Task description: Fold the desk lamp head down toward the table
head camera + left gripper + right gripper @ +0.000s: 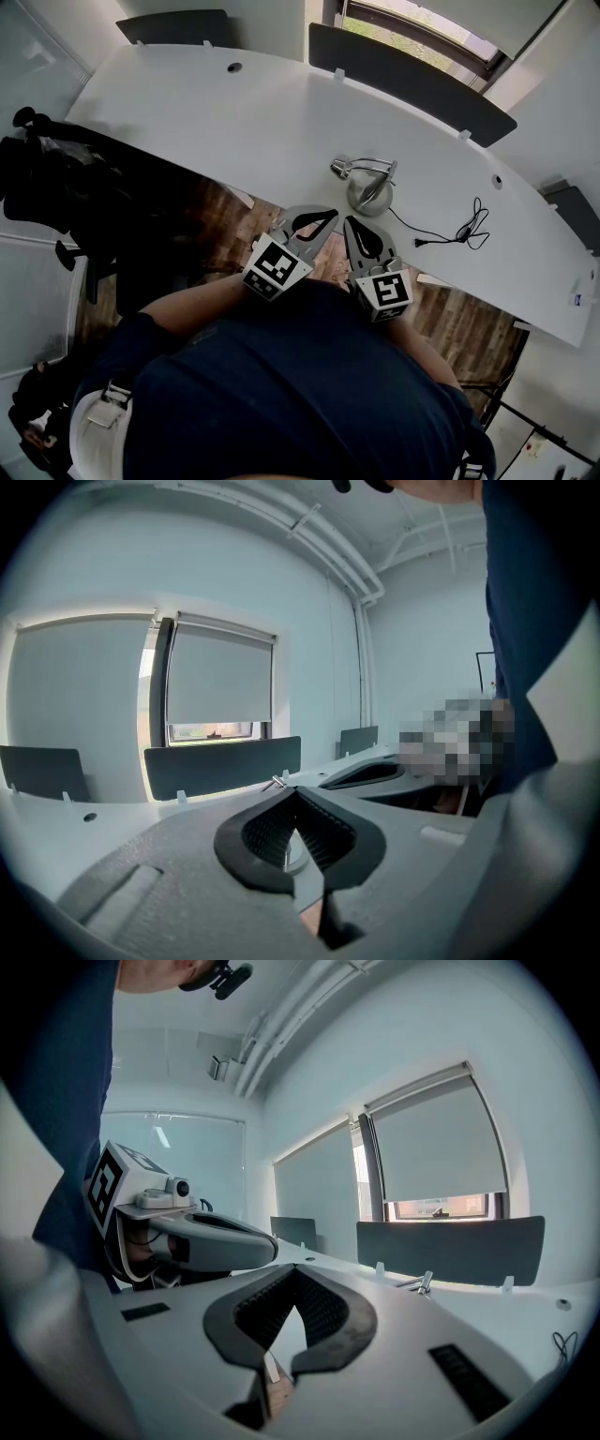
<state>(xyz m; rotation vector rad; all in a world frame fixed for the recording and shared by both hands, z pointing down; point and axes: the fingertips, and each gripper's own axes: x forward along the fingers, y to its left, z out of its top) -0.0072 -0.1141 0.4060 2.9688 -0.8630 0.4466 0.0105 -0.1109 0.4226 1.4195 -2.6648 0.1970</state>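
Observation:
A small silver desk lamp [366,185] stands on the white table [225,122], its round base near the front edge and its head [339,169] lying low to the left. Both grippers hover side by side just short of the table's front edge, pointing at the lamp. My left gripper [333,213] is shut with nothing between its jaws, and so is my right gripper [348,222]. In the left gripper view the closed tips [294,791] hide most of the lamp. In the right gripper view the closed tips [296,1269] sit left of the lamp's metal arm [422,1282].
The lamp's black cable [455,232] runs right across the table. Dark partition panels [408,80] stand along the far edge. A black office chair [56,178] stands at the left on the wood floor. The person's body fills the bottom of the head view.

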